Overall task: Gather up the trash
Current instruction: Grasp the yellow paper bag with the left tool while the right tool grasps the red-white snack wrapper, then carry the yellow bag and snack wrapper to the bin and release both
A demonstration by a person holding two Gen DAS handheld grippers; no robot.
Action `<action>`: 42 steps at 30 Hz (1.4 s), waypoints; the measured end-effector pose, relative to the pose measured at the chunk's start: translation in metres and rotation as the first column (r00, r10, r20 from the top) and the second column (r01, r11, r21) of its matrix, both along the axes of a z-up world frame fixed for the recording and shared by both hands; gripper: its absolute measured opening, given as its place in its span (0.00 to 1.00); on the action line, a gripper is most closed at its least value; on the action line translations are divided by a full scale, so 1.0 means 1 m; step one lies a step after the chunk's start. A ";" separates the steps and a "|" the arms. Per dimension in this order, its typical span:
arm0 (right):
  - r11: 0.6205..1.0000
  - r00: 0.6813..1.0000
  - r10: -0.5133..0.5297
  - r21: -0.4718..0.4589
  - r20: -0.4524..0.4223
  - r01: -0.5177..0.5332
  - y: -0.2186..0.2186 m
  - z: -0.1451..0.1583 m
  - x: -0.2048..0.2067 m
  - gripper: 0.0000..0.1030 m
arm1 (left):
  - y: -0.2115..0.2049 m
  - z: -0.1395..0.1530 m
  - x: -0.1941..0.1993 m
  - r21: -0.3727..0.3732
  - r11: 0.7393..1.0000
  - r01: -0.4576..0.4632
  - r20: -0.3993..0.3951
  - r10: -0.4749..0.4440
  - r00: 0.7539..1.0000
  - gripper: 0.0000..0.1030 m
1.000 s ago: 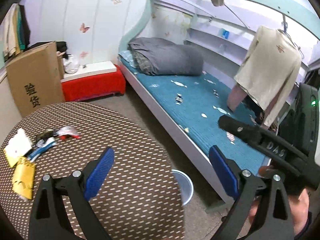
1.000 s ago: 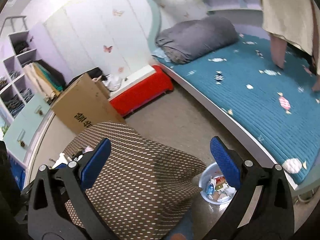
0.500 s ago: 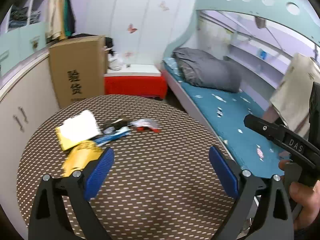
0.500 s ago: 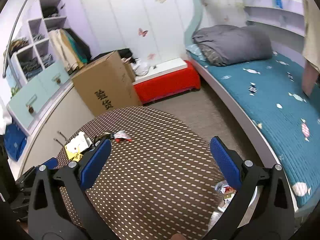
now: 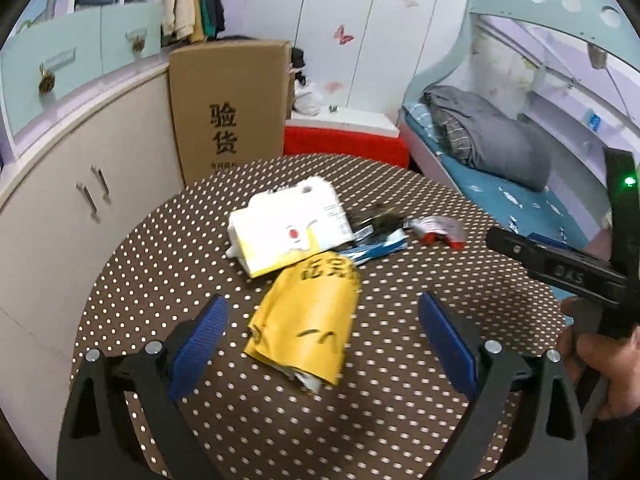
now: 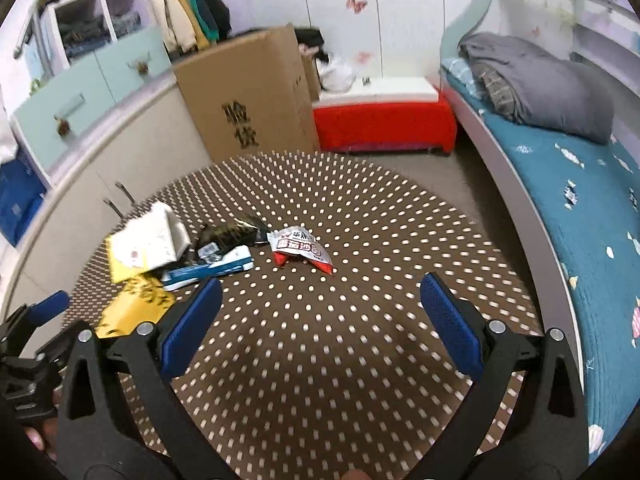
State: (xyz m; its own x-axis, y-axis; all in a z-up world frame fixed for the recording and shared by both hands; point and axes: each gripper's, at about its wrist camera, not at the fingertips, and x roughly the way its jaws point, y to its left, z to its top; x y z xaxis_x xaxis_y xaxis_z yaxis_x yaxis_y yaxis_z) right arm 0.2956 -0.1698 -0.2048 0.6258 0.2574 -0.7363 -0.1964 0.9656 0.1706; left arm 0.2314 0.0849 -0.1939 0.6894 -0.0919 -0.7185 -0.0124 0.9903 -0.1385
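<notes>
On the polka-dot table [image 5: 160, 264], the yellow packet [image 5: 308, 320] lies lengthwise between the left gripper [image 5: 320, 332]'s wide, empty jaws; the right gripper [image 6: 320, 320], equally wide, hangs farther off.

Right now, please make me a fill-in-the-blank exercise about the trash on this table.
1. The trash lies on a round table with a brown, ____ cloth.
2. Between the open left tongs lies a ____ packet.
3. The red-and-white wrapper lies ahead of the ____ right tongs.

Missing words: dotted; yellow; open
</notes>
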 end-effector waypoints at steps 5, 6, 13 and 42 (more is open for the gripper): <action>0.998 0.999 0.028 -0.047 -0.039 -0.030 0.018 -0.023 0.029 0.88 | 0.005 -0.020 0.014 0.022 1.000 -0.008 -0.042 0.009 0.999 0.91; 0.998 0.999 0.030 -0.060 -0.045 -0.033 0.021 -0.027 0.034 0.86 | 0.005 -0.024 0.017 0.025 1.000 -0.008 -0.053 0.009 0.999 0.91; 0.991 0.997 0.054 -0.122 -0.046 -0.059 0.038 -0.041 0.052 0.48 | -0.002 -0.040 0.030 0.038 0.999 0.015 -0.083 -0.011 0.996 0.90; 0.985 0.993 -0.111 0.141 0.048 0.103 -0.090 0.021 -0.107 0.29 | -0.108 -0.003 -0.032 -0.036 0.979 0.203 0.001 -0.203 0.979 0.54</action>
